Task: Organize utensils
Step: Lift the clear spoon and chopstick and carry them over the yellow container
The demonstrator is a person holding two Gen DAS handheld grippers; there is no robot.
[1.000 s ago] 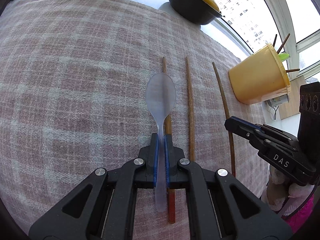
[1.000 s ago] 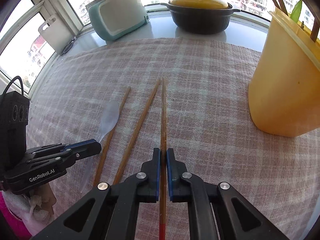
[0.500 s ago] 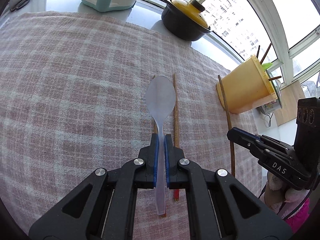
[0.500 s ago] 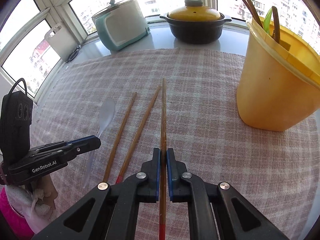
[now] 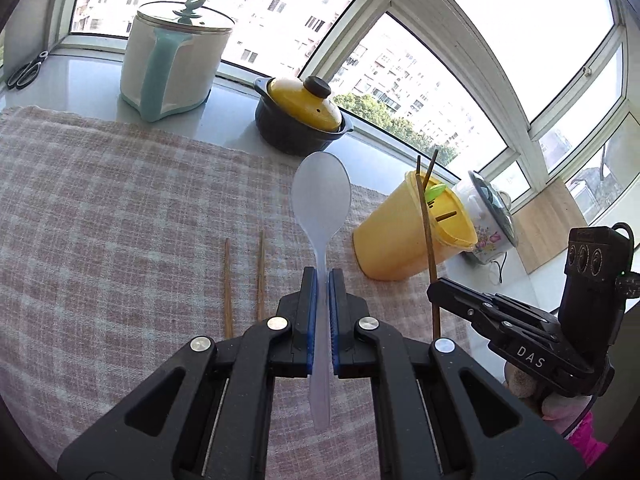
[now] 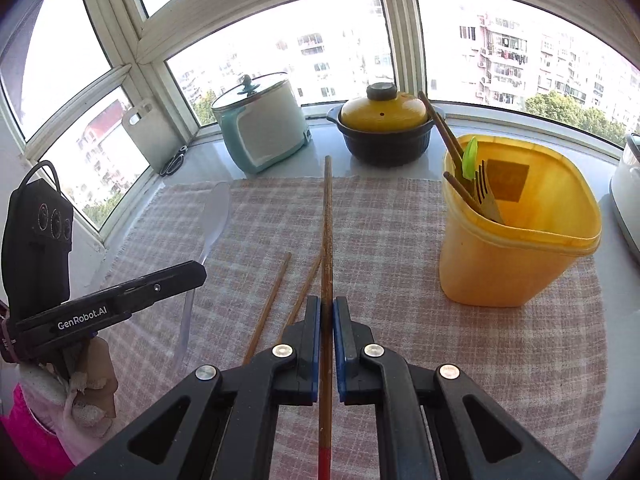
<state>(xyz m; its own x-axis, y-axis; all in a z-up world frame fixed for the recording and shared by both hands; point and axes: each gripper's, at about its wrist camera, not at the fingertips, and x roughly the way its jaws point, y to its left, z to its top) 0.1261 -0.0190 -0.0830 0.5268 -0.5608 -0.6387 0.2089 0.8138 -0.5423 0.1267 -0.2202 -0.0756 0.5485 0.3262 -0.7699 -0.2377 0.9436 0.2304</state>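
My left gripper (image 5: pixel 323 276) is shut on a translucent plastic spoon (image 5: pixel 321 200) and holds it in the air, bowl forward. It also shows in the right wrist view (image 6: pixel 214 216). My right gripper (image 6: pixel 327 304) is shut on a brown wooden chopstick (image 6: pixel 327 216), lifted above the cloth; the chopstick shows in the left wrist view (image 5: pixel 426 232). Two more chopsticks (image 5: pixel 244 280) lie on the checked cloth (image 5: pixel 100 208). A yellow utensil holder (image 6: pixel 516 220) stands at the right with chopsticks, a fork and a green utensil inside.
A teal and white cooker (image 6: pixel 262 128) and a black pot with a yellow lid (image 6: pixel 384 124) stand on the sill behind the cloth. A floral pot (image 5: pixel 490 220) sits beyond the holder. Scissors (image 5: pixel 26 70) lie at the far left.
Both grippers have risen and tilted up from the cloth, lifting the spoon and the chopstick. Two chopsticks stay on the cloth.
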